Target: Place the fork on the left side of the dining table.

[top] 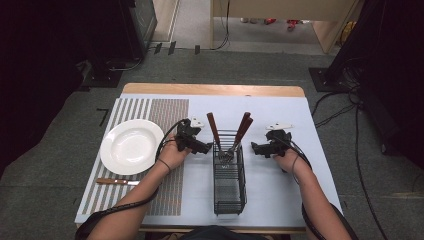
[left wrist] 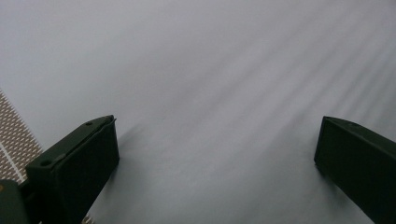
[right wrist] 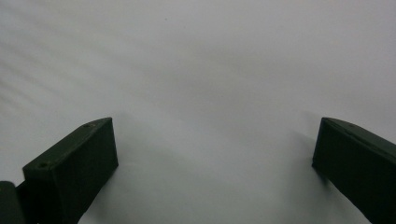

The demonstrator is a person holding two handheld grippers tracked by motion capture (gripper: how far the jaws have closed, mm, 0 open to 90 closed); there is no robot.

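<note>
1. In the high view, the black wire caddy (top: 229,172) stands at the centre of the frame, between the two grippers: the left gripper (top: 206,148) is just beside its upper left corner and the right gripper (top: 255,148) just beside its upper right corner. Whether either tip touches the wire cannot be told.
2. The caddy is a long, narrow mesh basket lying on the pale sheet (top: 280,190). Three pieces of cutlery stand in its far end, tilted, with reddish-brown handles (top: 213,127) rising toward the top of the frame and metal ends down in the basket.
3. The left gripper view shows that gripper's two black jaws standing wide apart with nothing between them, above the pale sheet (left wrist: 210,93). The right gripper view shows the same of its own jaws: wide apart, empty, over the pale sheet (right wrist: 210,84).
4. The high view gives the surroundings: a white plate (top: 132,146) at the left on a striped mat (top: 170,112), and a wood-handled knife (top: 117,181) just below the plate.
5. The left gripper view catches a corner of the mat's brown weave (left wrist: 14,135) at its lower left.
</note>
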